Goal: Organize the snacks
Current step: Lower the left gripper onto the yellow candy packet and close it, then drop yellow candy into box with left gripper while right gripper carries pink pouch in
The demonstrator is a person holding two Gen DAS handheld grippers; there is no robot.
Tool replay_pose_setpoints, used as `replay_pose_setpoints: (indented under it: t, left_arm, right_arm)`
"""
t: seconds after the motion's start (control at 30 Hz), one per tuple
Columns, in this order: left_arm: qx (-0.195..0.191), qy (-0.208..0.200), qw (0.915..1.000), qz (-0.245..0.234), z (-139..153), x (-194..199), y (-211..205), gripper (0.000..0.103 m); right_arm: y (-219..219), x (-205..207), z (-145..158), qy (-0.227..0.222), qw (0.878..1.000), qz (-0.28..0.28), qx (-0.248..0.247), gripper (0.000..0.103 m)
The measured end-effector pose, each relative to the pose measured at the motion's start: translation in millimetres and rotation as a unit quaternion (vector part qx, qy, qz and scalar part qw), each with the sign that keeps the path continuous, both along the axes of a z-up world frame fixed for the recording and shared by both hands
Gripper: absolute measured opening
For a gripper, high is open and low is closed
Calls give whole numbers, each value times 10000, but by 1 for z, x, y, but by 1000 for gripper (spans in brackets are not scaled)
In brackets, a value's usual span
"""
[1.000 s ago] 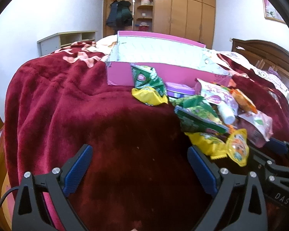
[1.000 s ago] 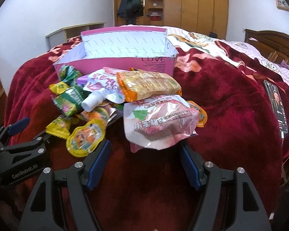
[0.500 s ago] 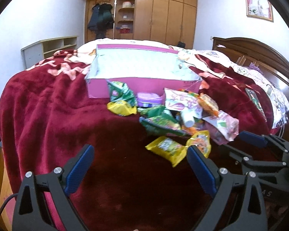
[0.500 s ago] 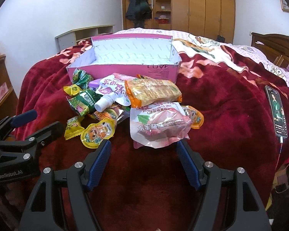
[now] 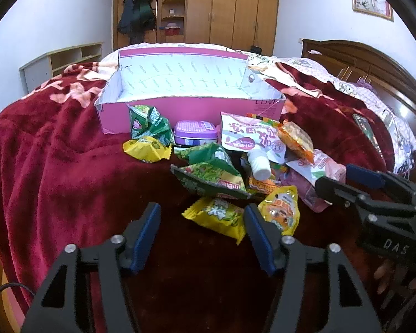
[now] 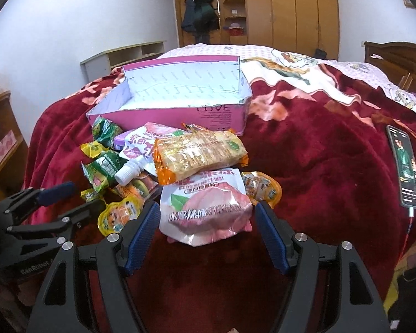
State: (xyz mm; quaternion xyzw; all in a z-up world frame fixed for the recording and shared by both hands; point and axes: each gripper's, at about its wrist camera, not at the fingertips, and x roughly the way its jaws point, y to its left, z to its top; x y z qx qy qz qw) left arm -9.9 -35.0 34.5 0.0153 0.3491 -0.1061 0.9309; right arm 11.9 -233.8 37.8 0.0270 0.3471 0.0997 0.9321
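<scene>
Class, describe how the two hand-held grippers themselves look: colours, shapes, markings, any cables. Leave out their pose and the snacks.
Both are black angular frames with triangular cut-outs, silver screw heads and blue ribbed finger pads. The left hand-held gripper trails a thin black cable at lower left; the right wrist view shows white "GenRobot" lettering on its side. The right hand-held gripper carries white "DAS" lettering, seen from the left wrist view.

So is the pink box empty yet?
Empty as far as visible: the pink box shows only bare white lining, and the snacks lie outside.
</scene>
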Motion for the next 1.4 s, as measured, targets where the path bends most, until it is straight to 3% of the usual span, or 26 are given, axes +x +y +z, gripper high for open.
replay_pose_setpoints:
  t: [0.17,0.43,0.77,1.4]
  left_arm:
    - [60,-18,10000,-67,-3,1,-4,58]
    - [-58,84,9999,-29,-7,10,-5,58]
    - [-207,21,9996,-183,-1,-2,3,37]
    - [-323,-320,9988,-180,25,-31,18,36]
  right_arm:
    - [-2,8,-7,132,9994,89,302,76]
    - [5,16,-19,376,9990,93,201,81]
    - [-3,10,-14,302,9983,-79,491,75]
    - [6,-32,16,-135,9990,-65,415,73]
